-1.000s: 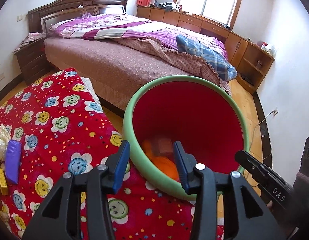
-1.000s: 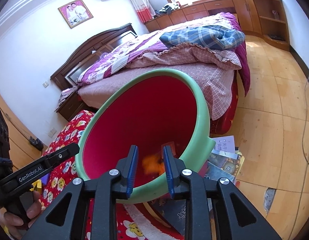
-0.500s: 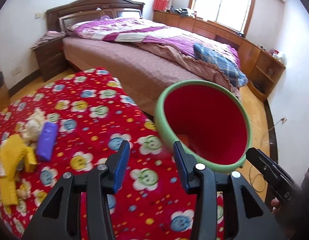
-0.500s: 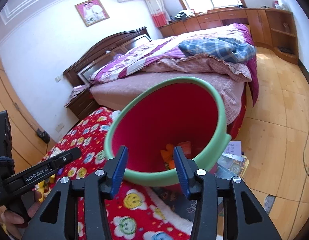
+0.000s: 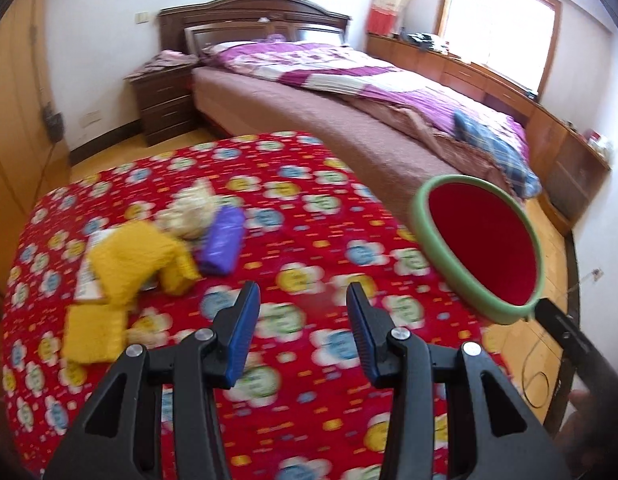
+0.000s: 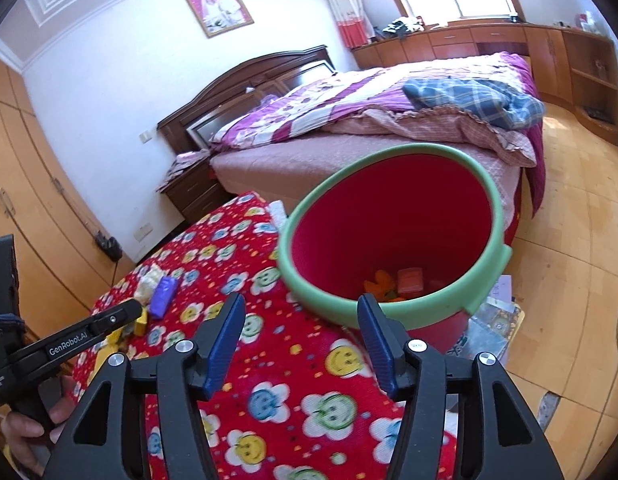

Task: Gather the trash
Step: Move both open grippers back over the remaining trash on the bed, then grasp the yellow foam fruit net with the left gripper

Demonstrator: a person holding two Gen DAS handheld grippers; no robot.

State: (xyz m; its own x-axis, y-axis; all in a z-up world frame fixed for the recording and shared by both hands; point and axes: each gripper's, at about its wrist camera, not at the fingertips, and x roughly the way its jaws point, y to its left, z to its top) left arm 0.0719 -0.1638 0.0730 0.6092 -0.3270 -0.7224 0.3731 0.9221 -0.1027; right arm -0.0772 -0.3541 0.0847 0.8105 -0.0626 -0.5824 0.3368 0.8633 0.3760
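A red bin with a green rim [image 6: 393,236] [image 5: 481,240] stands beside the table's right edge, with orange scraps [image 6: 393,282] at its bottom. On the red smiley-flower cloth [image 5: 301,240] lie a purple packet [image 5: 223,240] [image 6: 161,290], a crumpled yellow wrapper [image 5: 125,264] and a pale crinkled bag [image 5: 189,212]. My left gripper [image 5: 301,324] hovers open over the cloth, right of the trash, nothing between its pads. My right gripper [image 6: 301,344] is above the table near the bin's rim; its jaws are opening and empty.
A bed [image 5: 349,92] with purple bedding lies behind the table, a dark nightstand [image 5: 165,104] at its head. Papers [image 6: 497,316] lie on the wooden floor by the bin. Wooden cabinets [image 6: 509,44] line the window wall. A hand [image 6: 25,432] holds the left gripper's handle.
My left gripper swung left from the bin's mouth out over the cloth, bringing the trash pile into view. My right gripper drew back from the bin and widened its jaws.
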